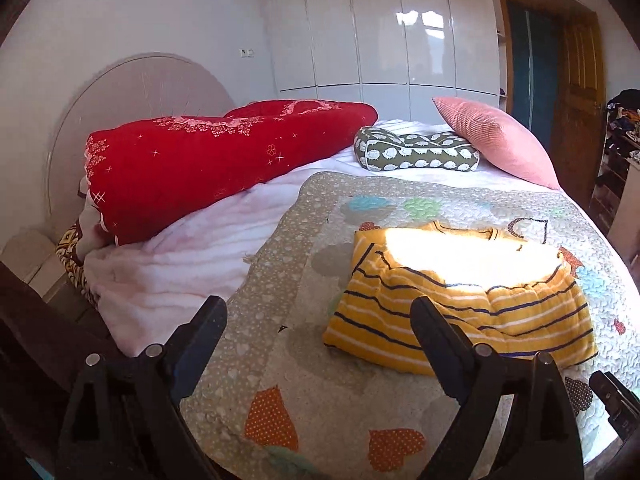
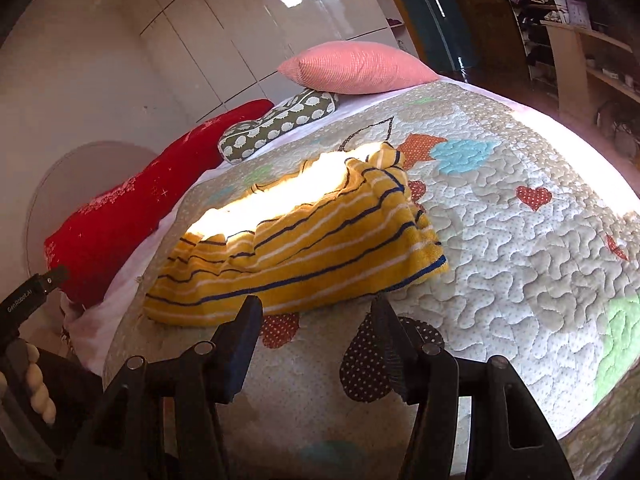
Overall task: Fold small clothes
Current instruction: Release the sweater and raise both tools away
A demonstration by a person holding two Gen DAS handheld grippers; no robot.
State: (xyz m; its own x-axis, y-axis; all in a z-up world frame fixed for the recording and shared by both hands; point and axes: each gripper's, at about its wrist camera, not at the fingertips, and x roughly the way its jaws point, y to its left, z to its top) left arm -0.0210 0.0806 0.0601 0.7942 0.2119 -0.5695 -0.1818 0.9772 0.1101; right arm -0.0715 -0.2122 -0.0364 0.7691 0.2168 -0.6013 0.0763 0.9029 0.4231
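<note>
Nearest, left black two-finger gripper (image 1: pixel 318 322): jaws spread wide, nothing between them, poised above the quilted patchwork bedspread with hearts and dotted patches (image 1: pixel 280 288), near the left hem of the garment. Right black two-finger gripper (image 2: pixel 316 312): likewise open and empty-handed, fingertips just short of the garment's near edge, not touching as far as could be told. Just beyond, yellow knitted child's top with white and dark-blue stripes (image 2: pixel 304 252): lying on the bedspread, lower half doubled up over the body in a loose, rumpled fold, near hem uneven, far portion washed out by a bright patch of sunlight, so sleeves and neckline hard to make out. Judged partly folded only: one fold seemingly made, edges not squared, further folds and smoothing probably outstanding; no other small clothes seen waiting on the bed. Farther off, green cushion printed with white hedgehogs (image 1: pixel 416 154) lying flat, with a pink ribbed pillow (image 1: pixel 496 140) leaning beside it. To the left, rolled red quilt with pink floral trim (image 1: pixel 208 160) over white bedding. Farthest, glossy white wardrobe doors (image 1: pixel 380 28).
</note>
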